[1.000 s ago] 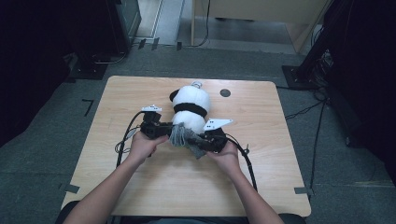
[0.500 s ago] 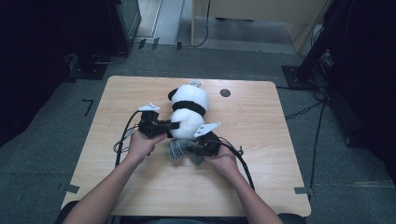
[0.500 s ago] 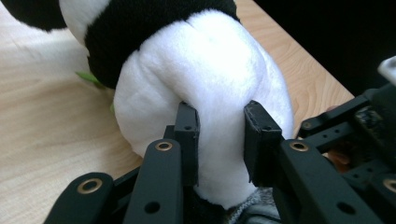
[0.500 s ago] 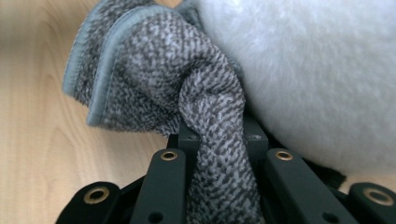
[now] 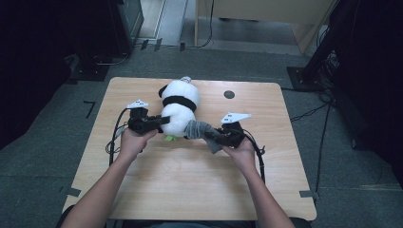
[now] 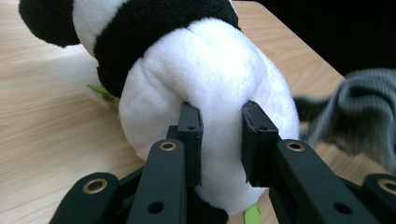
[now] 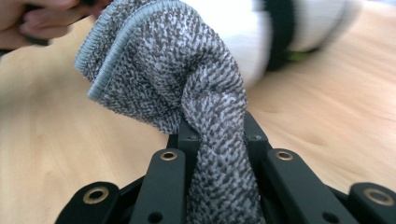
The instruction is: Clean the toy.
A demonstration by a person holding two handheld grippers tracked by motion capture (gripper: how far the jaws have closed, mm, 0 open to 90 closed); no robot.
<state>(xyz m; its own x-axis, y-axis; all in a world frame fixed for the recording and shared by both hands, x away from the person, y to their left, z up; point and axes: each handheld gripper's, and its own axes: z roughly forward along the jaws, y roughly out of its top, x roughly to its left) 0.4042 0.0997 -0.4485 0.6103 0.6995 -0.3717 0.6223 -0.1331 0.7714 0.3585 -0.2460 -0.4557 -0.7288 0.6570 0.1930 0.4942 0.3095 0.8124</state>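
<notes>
A person's forearms reach in over the wooden counter [image 5: 157, 185], each hand carrying a black gripper. The left gripper [image 5: 164, 120] points sideways at a plush panda [image 5: 179, 108] lying on the counter, its tips pressed into the toy's white lower body. Opposite it, the right gripper [image 5: 215, 134] is clamped on a grey knitted cloth [image 5: 202, 130], which stretches from its jaws across to the panda's underside. A green scrap [image 5: 169, 138] pokes out just below the toy, between the two grippers. Beyond the right gripper, a dark round hole [image 5: 229, 94] marks the counter's far edge.
</notes>
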